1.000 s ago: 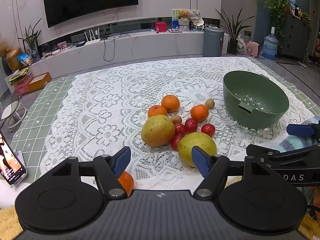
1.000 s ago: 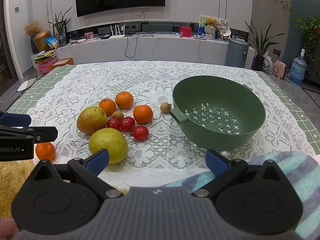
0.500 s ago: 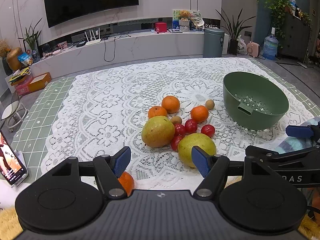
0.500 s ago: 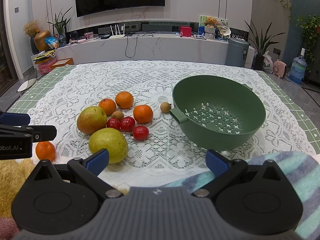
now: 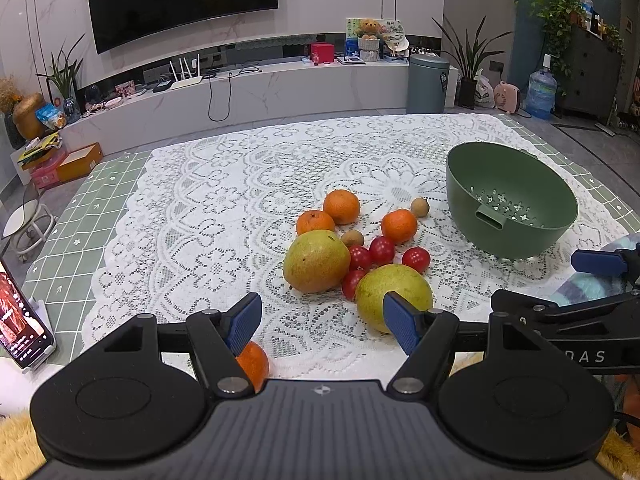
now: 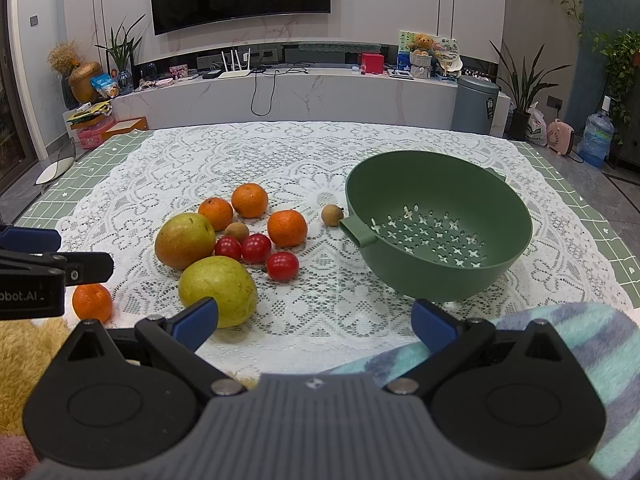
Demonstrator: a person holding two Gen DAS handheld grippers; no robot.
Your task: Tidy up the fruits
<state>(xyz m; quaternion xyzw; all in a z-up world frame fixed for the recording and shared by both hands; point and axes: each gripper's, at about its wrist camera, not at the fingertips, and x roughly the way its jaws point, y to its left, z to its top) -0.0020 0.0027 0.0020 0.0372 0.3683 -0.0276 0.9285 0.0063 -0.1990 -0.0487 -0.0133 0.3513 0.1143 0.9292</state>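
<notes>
A cluster of fruit lies on the lace tablecloth [image 5: 208, 216]: two large yellow-green pears [image 5: 316, 261] [image 6: 218, 291], three oranges [image 5: 341, 206], several red cherry tomatoes [image 6: 282, 266] and two small brown fruits [image 6: 332, 215]. A fourth orange [image 6: 92, 302] sits apart at the table's near left edge. An empty green colander bowl [image 6: 440, 222] stands to the right of the fruit. My left gripper [image 5: 322, 322] is open and empty, just short of the pears. My right gripper [image 6: 314, 320] is open and empty, near the front edge between the near pear and the bowl.
A phone [image 5: 20, 328] stands at the left table edge. A striped blue towel [image 6: 560, 340] lies at the near right and a yellow fluffy cloth [image 6: 24, 348] at the near left. A TV console and bin stand beyond the table.
Both grippers stay open and almost still; the left wrist view has shifted very slightly. No fruit has moved.
</notes>
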